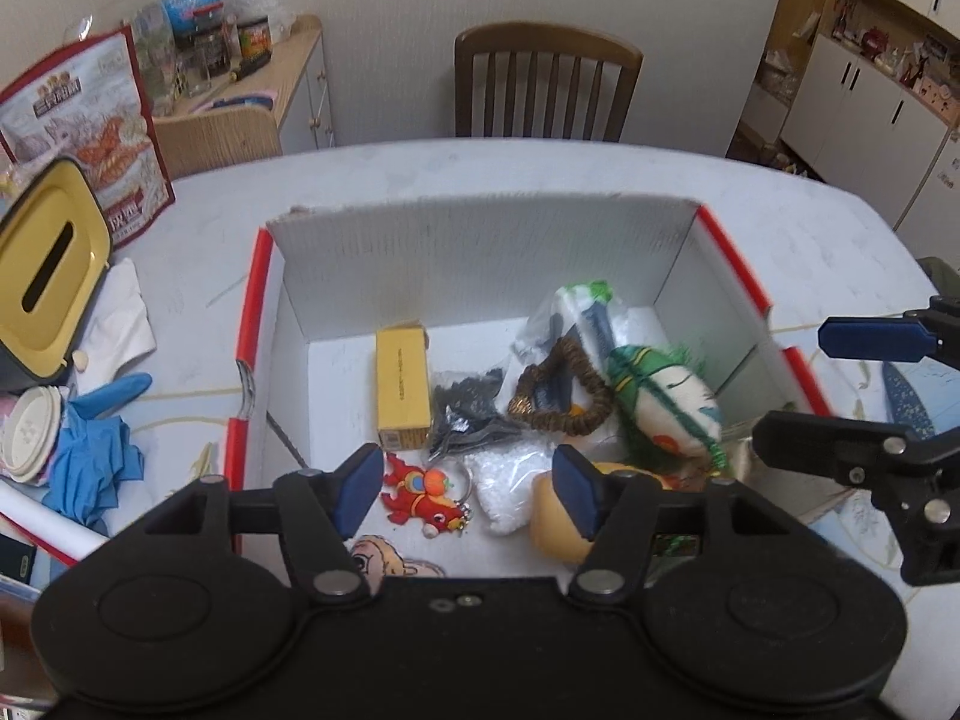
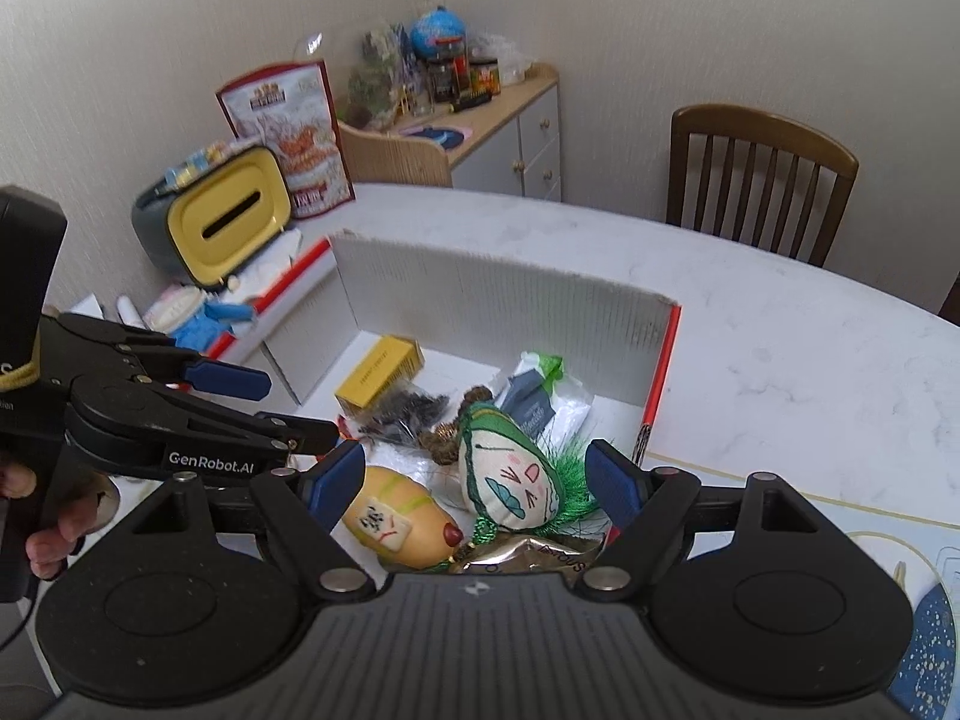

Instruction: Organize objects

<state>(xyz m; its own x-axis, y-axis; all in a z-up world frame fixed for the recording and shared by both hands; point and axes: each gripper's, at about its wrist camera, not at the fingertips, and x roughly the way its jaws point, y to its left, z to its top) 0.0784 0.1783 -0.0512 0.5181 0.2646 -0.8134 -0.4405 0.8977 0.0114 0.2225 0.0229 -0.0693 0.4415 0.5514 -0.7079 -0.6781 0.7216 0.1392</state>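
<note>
A white cardboard box with red edges (image 1: 480, 252) (image 2: 480, 294) holds several small things: a yellow carton (image 1: 402, 384) (image 2: 378, 369), a bag of black bits (image 1: 465, 414), a brown braided ring (image 1: 564, 396), a green-and-white stuffed toy (image 1: 660, 402) (image 2: 510, 474), a red keychain figure (image 1: 423, 495), a yellow plush (image 2: 402, 519) and a white packet (image 2: 540, 396). My left gripper (image 1: 471, 489) hovers open over the box's near side, holding nothing. My right gripper (image 2: 474, 483) is open above the plush and the stuffed toy, also holding nothing.
Left of the box stand a yellow-lidded tissue holder (image 1: 45, 276), a red printed bag (image 1: 90, 126), blue gloves (image 1: 90, 456) and white tissue. A wooden chair (image 1: 546, 81) faces the white table's (image 2: 780, 360) far side. A cabinet with clutter (image 2: 498, 114) stands in the corner. A blue speckled item (image 1: 906, 399) lies right of the box.
</note>
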